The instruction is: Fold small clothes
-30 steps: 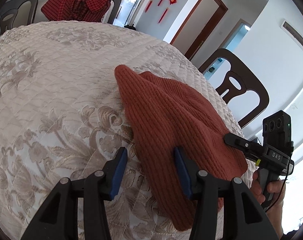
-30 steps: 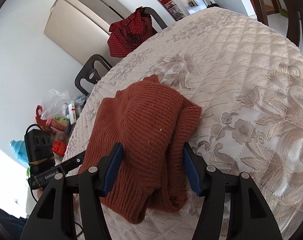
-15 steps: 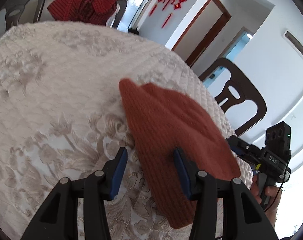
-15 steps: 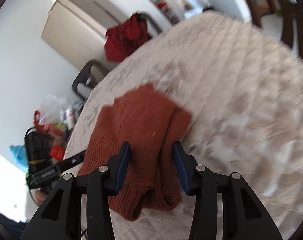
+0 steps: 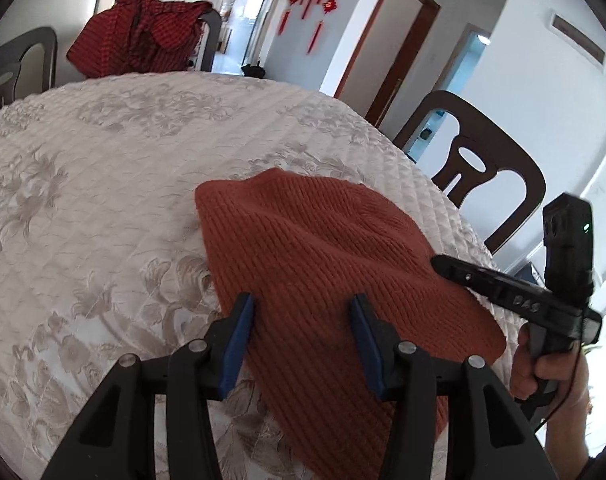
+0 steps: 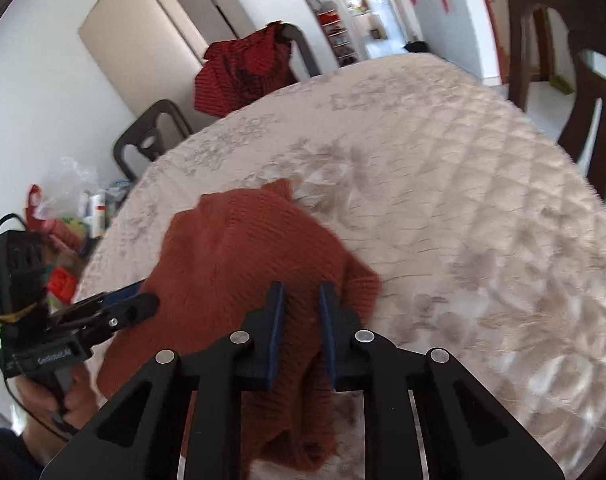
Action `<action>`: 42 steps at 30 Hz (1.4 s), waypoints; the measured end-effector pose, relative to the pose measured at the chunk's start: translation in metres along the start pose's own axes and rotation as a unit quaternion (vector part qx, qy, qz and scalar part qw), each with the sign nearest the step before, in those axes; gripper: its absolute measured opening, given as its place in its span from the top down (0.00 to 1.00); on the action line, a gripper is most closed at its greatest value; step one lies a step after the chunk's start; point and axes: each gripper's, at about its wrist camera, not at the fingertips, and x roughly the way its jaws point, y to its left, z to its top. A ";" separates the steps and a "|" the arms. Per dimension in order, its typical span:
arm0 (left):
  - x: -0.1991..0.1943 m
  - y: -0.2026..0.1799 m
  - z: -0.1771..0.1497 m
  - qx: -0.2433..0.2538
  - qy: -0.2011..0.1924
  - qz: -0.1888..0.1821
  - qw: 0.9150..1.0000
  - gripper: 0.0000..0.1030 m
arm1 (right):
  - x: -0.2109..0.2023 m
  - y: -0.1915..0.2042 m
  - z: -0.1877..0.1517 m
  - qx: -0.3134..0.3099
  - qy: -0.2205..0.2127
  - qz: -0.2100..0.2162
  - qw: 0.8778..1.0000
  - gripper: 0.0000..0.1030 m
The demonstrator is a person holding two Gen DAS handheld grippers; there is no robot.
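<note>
A rust-orange knitted garment (image 5: 319, 256) lies folded on the quilted cream tablecloth (image 5: 103, 184) near the table's near edge; it also shows in the right wrist view (image 6: 243, 256). My left gripper (image 5: 301, 316) is open, its blue-padded jaws wide apart just above the garment's near part. My right gripper (image 6: 301, 300) has its jaws narrowed with a fold of the garment between them. The right gripper shows in the left wrist view (image 5: 503, 284) at the garment's right edge. The left gripper shows in the right wrist view (image 6: 115, 308) at its left edge.
A red plaid garment (image 5: 139, 36) hangs on a chair across the table, also in the right wrist view (image 6: 243, 72). A dark chair (image 5: 479, 172) stands at the table's right side. A bag and clutter (image 6: 63, 220) sit beside the table.
My right gripper's jaws have closed from wide open to narrow around a fold of the garment. Both grippers shifted slightly over the garment.
</note>
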 end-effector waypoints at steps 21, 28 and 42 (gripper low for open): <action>-0.014 -0.019 0.007 0.047 -0.008 0.005 0.999 0.50 | -0.029 0.023 -0.002 -0.032 -0.027 0.067 0.997 0.81; -0.028 -0.026 -0.028 0.057 0.001 -0.007 0.998 0.51 | -0.043 0.027 -0.044 -0.064 -0.008 0.043 0.997 0.84; -0.036 -0.012 -0.027 0.023 -0.024 0.007 0.999 0.50 | -0.050 0.004 -0.030 0.019 -0.027 0.056 0.998 0.49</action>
